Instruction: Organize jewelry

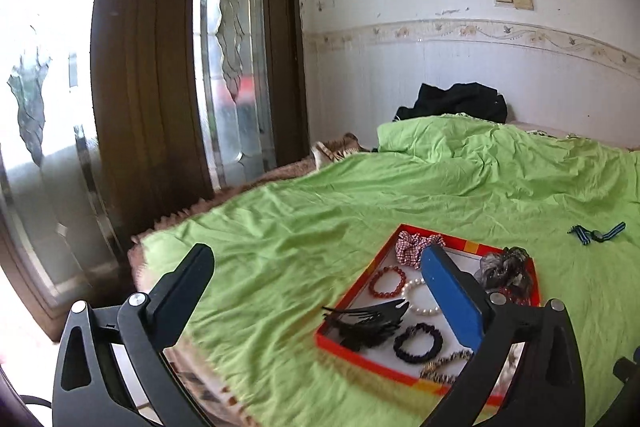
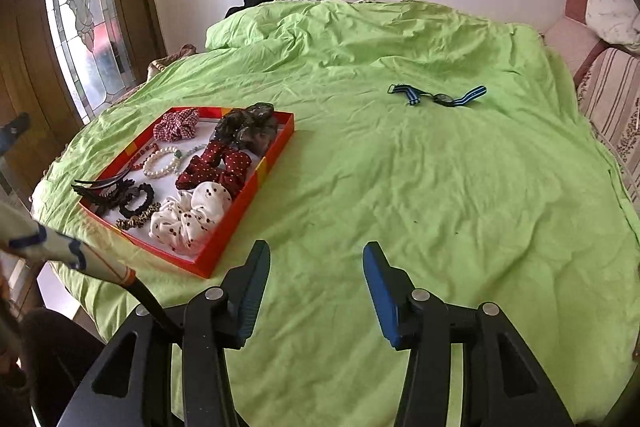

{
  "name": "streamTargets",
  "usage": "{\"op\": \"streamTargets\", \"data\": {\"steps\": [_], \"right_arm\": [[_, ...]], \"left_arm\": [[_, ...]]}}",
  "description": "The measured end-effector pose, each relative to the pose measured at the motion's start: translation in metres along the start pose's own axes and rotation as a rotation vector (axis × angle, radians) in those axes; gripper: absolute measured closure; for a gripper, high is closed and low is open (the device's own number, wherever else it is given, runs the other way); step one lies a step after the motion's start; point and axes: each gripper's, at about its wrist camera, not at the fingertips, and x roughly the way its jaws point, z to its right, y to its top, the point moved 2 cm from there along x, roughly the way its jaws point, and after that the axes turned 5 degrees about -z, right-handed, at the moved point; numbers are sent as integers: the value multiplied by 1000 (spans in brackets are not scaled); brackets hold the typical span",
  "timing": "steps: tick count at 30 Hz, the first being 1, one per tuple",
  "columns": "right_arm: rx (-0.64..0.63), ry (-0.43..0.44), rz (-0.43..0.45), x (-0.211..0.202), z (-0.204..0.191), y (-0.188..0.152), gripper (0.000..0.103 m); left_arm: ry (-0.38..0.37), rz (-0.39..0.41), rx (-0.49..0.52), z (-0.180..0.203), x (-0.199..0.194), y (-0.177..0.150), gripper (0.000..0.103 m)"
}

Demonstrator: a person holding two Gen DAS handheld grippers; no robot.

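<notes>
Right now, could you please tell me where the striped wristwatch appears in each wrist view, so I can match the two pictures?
Left wrist view: the striped wristwatch lies at the far right edge on the green bedsheet, right of the red tray.
Right wrist view: it lies upper centre-right, well apart from the tray.
Shared landmark: the red tray holding scrunchies and bracelets.

Bright daylight floods in through the window (image 1: 36, 67) left of the tongs, blown out white. Fisheye bending curves the edges; slight blur softens the left view.
</notes>
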Motion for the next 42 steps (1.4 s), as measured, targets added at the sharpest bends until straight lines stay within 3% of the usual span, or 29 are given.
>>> {"op": "streamTargets", "data": {"steps": [9, 18, 20, 23, 27, 42], "right_arm": [[10, 2, 36, -23, 7, -15, 45], [20, -15, 40, -34, 15, -27, 41], [21, -15, 35, -34, 14, -30, 41], [14, -17, 32, -36, 11, -32, 40], [11, -34, 36, -38, 9, -32, 38], [5, -90, -17, -31, 2, -38, 37]], "left_arm": [[-175, -64, -35, 19, -42, -4, 0], [-161, -50, 79, 58, -69, -25, 0], [-171, -85, 115, 68, -70, -30, 0], [-244, -174, 176, 83, -69, -41, 0], [-284, -213, 196, 94, -70, -54, 0], [-311, -339, 166, 88, -51, -72, 0]]}}
